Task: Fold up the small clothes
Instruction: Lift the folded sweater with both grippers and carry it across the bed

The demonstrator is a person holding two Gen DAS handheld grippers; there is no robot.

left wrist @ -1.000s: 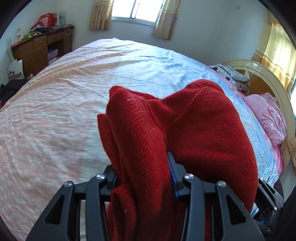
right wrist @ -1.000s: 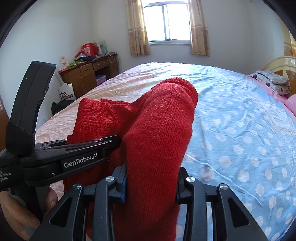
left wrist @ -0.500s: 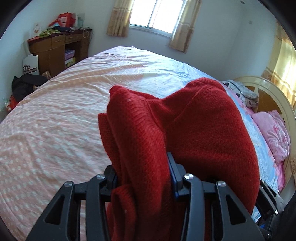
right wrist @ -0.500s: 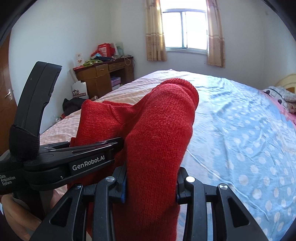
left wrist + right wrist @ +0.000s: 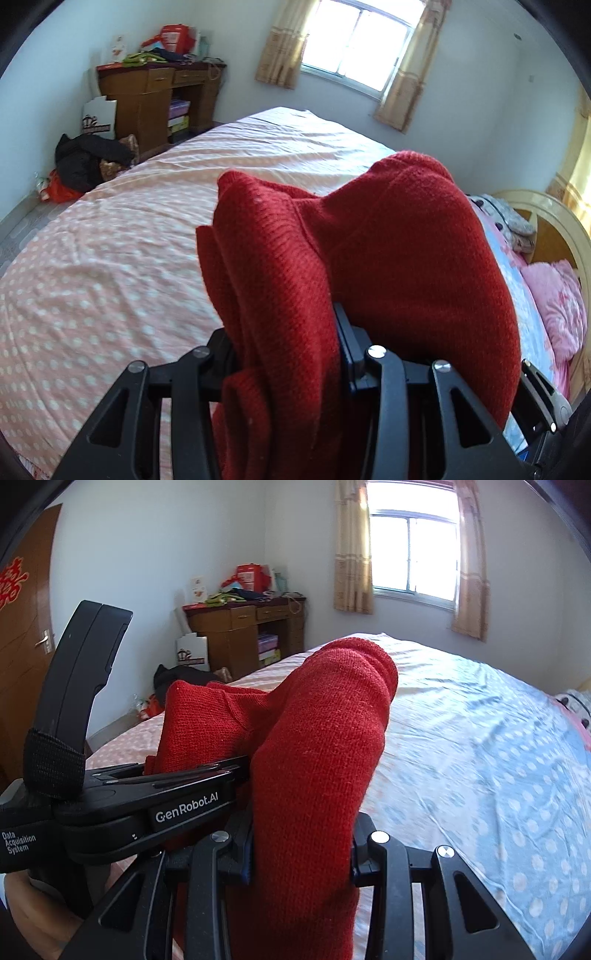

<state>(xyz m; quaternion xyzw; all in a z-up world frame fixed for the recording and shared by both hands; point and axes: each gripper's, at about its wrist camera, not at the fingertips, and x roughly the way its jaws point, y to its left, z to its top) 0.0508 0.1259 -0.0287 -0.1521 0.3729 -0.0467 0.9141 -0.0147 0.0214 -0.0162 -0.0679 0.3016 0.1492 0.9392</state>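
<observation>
Both grippers had swung across the room since the earlier frames: the desk and window slid toward the middle of each view, and a door came into sight at the right wrist's far left.

The sweater, a thick red rib-knit, stayed bunched in soft rounded folds and was carried clear above the bed. The left gripper was clamped on a doubled fold, cloth filling the narrow gap between its black fingers and spilling over the right one. The right gripper pinched another thick roll of the same knit, which rose in a humped tube ahead of the pads and hid the bed's middle.

From the right wrist, the left gripper's glossy black body lay just to the left, its side touching the knit, with a hand beneath it.

The bed's cover was smooth cotton with white dots, pink on one half and blue on the other. A pink pillow lay by the curved cream headboard. Dark clothes were heaped on the floor beside the desk.
</observation>
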